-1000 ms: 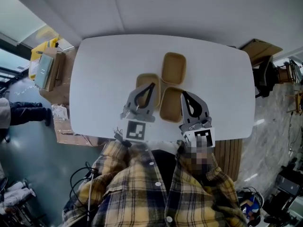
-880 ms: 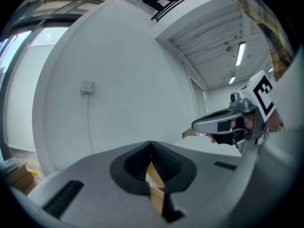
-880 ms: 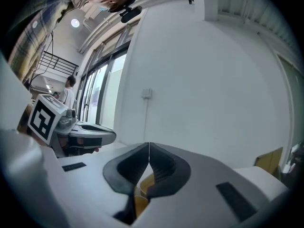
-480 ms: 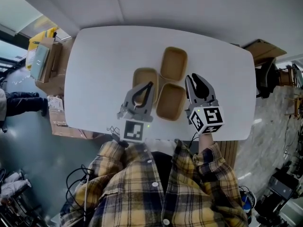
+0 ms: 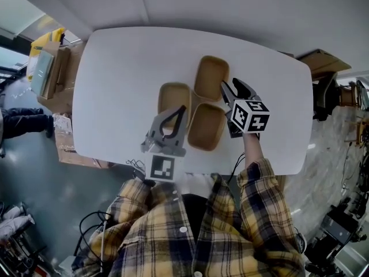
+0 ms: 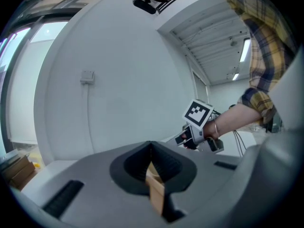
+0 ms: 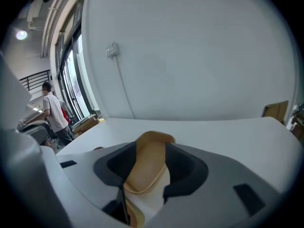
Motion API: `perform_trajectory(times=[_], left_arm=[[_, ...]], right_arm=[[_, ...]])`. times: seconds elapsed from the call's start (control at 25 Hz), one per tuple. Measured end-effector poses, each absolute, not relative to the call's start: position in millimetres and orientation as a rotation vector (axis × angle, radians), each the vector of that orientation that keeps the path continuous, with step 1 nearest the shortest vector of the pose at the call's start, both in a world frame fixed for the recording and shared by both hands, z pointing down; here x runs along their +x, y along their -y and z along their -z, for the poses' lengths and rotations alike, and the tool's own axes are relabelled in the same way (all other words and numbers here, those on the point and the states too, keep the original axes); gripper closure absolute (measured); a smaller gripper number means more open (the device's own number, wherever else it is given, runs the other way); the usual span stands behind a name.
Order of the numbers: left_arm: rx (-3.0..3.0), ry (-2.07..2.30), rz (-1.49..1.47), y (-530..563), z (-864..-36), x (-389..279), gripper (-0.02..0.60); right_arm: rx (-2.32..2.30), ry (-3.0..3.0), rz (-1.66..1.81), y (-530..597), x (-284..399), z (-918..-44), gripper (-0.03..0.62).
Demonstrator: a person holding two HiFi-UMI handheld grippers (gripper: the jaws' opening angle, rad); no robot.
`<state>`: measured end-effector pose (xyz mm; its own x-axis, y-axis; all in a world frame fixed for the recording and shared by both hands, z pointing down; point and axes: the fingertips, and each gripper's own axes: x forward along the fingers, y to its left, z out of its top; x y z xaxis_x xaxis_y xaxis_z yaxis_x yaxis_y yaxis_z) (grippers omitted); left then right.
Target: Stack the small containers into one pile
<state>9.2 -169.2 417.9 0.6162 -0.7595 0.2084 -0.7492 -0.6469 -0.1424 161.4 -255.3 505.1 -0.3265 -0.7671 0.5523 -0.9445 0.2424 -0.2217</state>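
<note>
Head view: three tan containers lie in a close cluster mid-table, none nested in another, so I judge the pile not yet begun and all the stacking left to do; the left container (image 5: 173,97) lies at 9 o'clock of the cluster, the far container (image 5: 211,77) at 1 o'clock, the near container (image 5: 206,128) at 5 o'clock; the left gripper (image 5: 183,109) reaches in from 6 o'clock to the left container's right rim; the right gripper (image 5: 230,87) comes from 4 o'clock to the far container's near right corner.

Left gripper view: jaws drawn together on a thin tan wall, seemingly that rim.

Right gripper view: jaws have just been opening and stand wide; the far container's rounded end sits between them, unpressed.

The table (image 5: 115,85) is plain, smooth white; cardboard boxes (image 5: 55,68) stand at 9 o'clock; a pale wall (image 7: 190,56) rises beyond; a person (image 7: 52,113) stands by windows at 9 o'clock.
</note>
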Motion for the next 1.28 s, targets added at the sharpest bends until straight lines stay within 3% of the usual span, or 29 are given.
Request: perform_trajectory(times=[0.6, 0.76, 0.92, 1.28], left_arm=[[-2.810, -1.309, 0.427, 175, -427, 9, 0.563], [-2.799, -1.315, 0.427, 178, -426, 9, 0.563], [-2.791, -1.329, 0.418, 180, -426, 5, 0.563], [-2.782, -1.306, 0.395, 175, -422, 3, 0.563]], right_arm=[[1.536, 1.899, -1.032, 263, 178, -587, 0.409], [1.512, 1.894, -1.000, 265, 177, -590, 0.466], [1.516, 1.898, -0.972, 268, 175, -587, 0.563], [1.589, 1.950, -0.947, 271, 178, -562, 0.571]])
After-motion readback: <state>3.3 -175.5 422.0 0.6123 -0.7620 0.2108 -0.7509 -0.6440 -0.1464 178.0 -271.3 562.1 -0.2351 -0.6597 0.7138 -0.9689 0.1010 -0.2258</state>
